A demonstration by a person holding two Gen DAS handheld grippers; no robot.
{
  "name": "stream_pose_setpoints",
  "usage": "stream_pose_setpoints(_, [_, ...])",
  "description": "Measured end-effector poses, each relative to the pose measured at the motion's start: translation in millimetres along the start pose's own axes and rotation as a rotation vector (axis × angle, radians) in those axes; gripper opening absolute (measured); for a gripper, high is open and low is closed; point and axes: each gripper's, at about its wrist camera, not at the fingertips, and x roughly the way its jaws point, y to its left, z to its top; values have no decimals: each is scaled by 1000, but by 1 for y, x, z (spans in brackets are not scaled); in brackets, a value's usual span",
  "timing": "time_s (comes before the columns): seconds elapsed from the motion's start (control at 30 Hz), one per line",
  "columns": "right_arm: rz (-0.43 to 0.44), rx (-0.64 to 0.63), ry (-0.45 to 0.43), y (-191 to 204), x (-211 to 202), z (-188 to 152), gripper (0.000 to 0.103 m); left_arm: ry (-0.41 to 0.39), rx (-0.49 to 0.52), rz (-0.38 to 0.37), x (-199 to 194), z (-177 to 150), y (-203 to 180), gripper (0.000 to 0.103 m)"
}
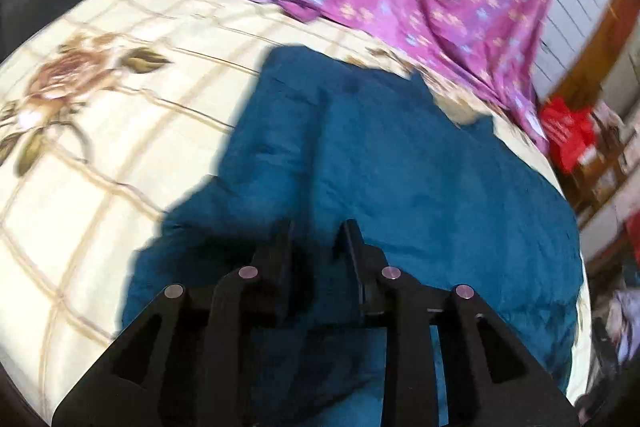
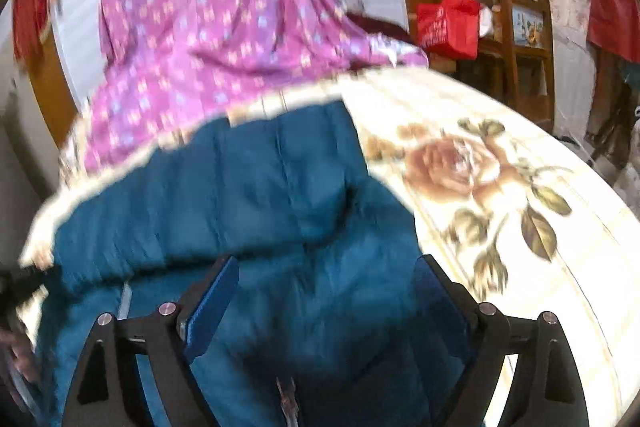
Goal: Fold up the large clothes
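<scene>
Gripper fingers on our left gripper [image 1: 316,239] stand slightly apart above the blue padded garment [image 1: 360,163] on the bed [image 1: 100,131]; whether cloth is pinched we cannot tell. Our right gripper [image 2: 324,291] gapes wide over it, clamping nothing. Beyond lies purple floral cloth [image 2: 208,11]; a red bag [image 2: 448,23] bears unreadable print. Only the right view shows wooden shelves [image 2: 524,39].
</scene>
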Motion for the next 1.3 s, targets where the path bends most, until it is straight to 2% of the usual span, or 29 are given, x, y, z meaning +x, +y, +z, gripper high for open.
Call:
stream_pose_setpoints(0.07, [11,-16,-57,3,1,14,88,-82,-19,121,-12,2,4,24])
stream_pose_setpoints(0.1, [18,-17,-77,4,3,20,88,-106,-19,135,-14,3,3,24])
stream_pose_setpoints(0.2, [43,3,-140,14,11,39,88,-140,52,75,-17,4,-20,24])
stream_pose_setpoints(0.27, [49,-9,-137,25,23,52,88,-132,153,11,-12,1,-48,24])
stream_pose_setpoints(0.3, [54,-29,-122,30,32,57,88,-131,223,-5,-8,-4,-63,24])
stream_pose_setpoints(0.37, [60,-82,-80,39,49,65,88,-79,292,-4,8,-12,-72,24])
stream_pose_setpoints(0.4, [104,-120,-39,46,65,68,88,-35,290,16,20,-13,-70,24])
stream_pose_setpoints(0.47, [175,-158,87,51,96,63,88,-1,273,32,34,-17,-60,25])
stream_pose_setpoints(0.5, [138,-185,170,52,118,56,88,2,263,23,36,-17,-57,25])
stream_pose_setpoints(0.53, [112,-197,213,50,131,49,89,14,257,17,37,-16,-54,25])
stream_pose_setpoints(0.57, [129,-182,245,46,140,46,89,16,253,17,36,-15,-55,25])
stream_pose_setpoints(0.7, [67,-167,256,51,133,62,86,21,224,24,34,-13,-53,25])
stream_pose_setpoints(0.83, [127,-65,115,65,113,98,86,17,209,27,31,-13,-53,25])
stream_pose_setpoints(0.87, [142,-57,107,72,115,104,86,18,209,26,31,-15,-52,25])
stream_pose_setpoints(0.97, [152,-88,155,96,144,116,86,25,221,33,33,-16,-53,25])
stream_pose_setpoints(1.1, [71,-134,311,100,197,99,93,26,241,31,33,-17,-55,25])
stream_pose_setpoints(1.17, [69,-132,291,99,199,97,94,35,230,20,34,-15,-52,25])
stream_pose_setpoints(1.23, [42,-145,310,103,197,100,93,45,218,10,36,-14,-49,25])
stream_pose_setpoints(1.3, [11,-147,282,108,181,105,91,51,216,8,36,-14,-49,25])
